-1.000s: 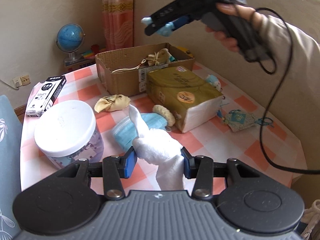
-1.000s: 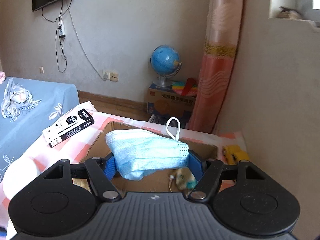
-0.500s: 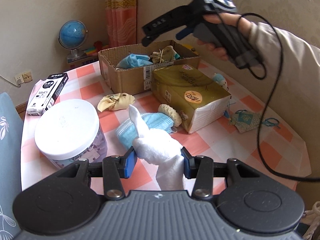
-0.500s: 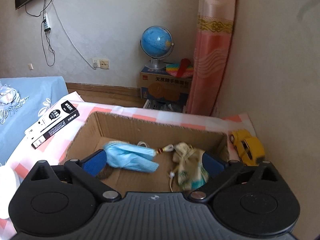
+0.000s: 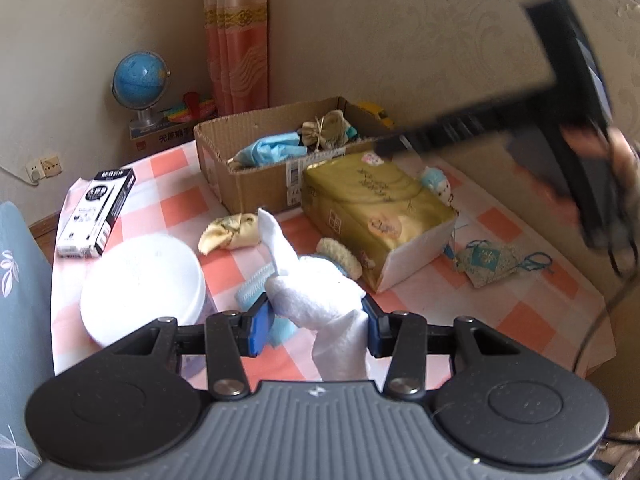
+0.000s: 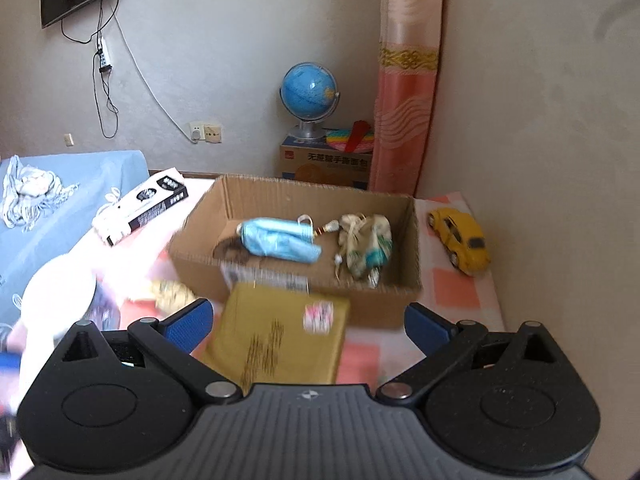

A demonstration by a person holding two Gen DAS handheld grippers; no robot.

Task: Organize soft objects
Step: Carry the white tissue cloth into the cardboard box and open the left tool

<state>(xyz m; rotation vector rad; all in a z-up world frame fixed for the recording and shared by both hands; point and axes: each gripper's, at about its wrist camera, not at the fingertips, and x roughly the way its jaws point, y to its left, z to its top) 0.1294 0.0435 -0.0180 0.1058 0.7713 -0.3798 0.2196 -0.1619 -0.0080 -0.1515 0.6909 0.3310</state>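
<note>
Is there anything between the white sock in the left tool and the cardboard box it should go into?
Partly. The white sock is clamped in the left tool; the cardboard box lies ahead. A yellow cloth bundle lies between them on the table; carried above it, the way looks open.

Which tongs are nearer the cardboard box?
Right. The right tongs hang open just in front of the cardboard box; the left tongs sit further back, clamped on a white sock.
</note>
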